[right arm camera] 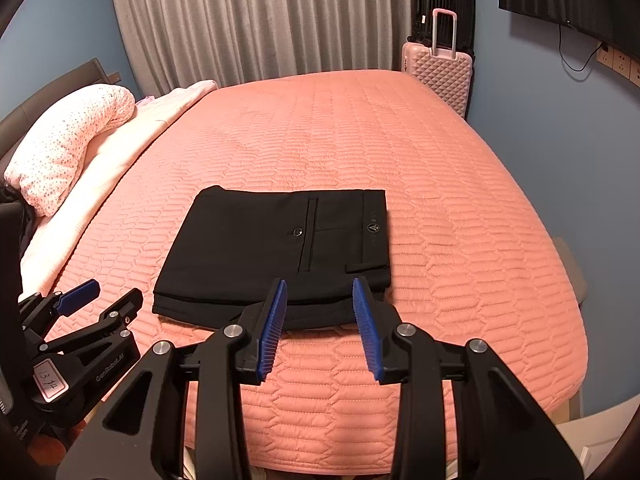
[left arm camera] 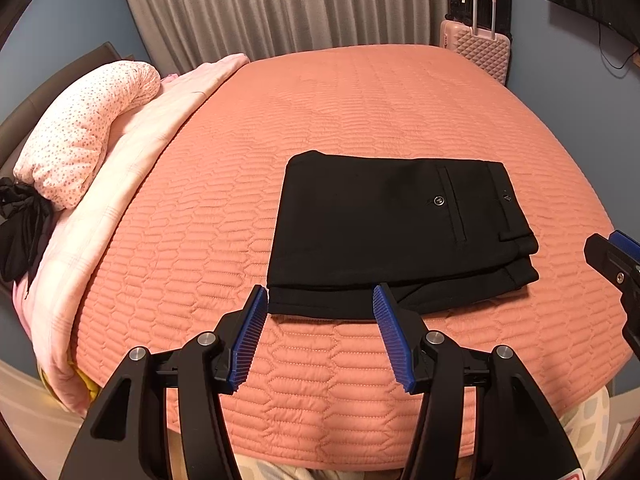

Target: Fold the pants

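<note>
Black pants (left arm camera: 384, 232) lie folded into a flat rectangle on the salmon quilted bed (left arm camera: 320, 112), back pocket and button facing up. They also show in the right wrist view (right arm camera: 276, 252). My left gripper (left arm camera: 320, 294) is open and empty, hovering above the bed just in front of the pants' near left edge. My right gripper (right arm camera: 319, 286) is open and empty, just in front of the pants' near right edge. The right gripper shows at the right edge of the left wrist view (left arm camera: 616, 260); the left gripper shows at lower left of the right wrist view (right arm camera: 80, 320).
A dotted pillow (left arm camera: 84, 132) and a folded pale pink blanket (left arm camera: 132, 168) lie along the bed's left side. A pink suitcase (left arm camera: 478, 48) and a black one (right arm camera: 444, 8) stand beyond the far corner. Grey curtains (left arm camera: 280, 4) hang behind. The bed's front edge is right below the grippers.
</note>
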{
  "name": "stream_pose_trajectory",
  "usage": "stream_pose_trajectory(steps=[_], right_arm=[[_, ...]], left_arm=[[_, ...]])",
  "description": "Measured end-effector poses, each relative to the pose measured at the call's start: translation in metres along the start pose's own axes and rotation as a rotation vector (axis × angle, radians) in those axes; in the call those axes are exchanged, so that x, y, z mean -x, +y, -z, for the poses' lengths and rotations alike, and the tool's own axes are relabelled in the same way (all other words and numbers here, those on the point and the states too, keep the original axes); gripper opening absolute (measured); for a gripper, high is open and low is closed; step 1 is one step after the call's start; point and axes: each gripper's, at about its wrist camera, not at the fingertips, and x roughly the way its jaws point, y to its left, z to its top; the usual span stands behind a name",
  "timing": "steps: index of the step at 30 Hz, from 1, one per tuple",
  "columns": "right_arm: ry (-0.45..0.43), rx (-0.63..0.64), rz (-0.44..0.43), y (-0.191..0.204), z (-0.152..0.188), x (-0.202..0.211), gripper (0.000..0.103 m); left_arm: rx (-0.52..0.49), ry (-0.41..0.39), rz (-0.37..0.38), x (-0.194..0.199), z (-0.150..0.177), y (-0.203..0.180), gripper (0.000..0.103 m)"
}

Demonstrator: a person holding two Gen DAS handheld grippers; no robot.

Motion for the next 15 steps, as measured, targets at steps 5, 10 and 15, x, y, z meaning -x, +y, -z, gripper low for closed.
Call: stream_pose_trajectory(steps=[5,10,15], right_arm=[[0.015,0.004,0.002,0.0,0.002,-0.005,0.034],[0.025,0.011,0.006,0.003,0.003,-0.008,0.034],[0.032,0.01,0.011,0.004,0.003,-0.01,0.034]], left_arm=[[-0.002,0.005,0.0,-0.002,0.002,0.0,0.061],[0.007,0.022,0.007,-0.007,0.004,0.004,0.061],[0.011,0.035,0.009,-0.011,0.006,0.008,0.061]])
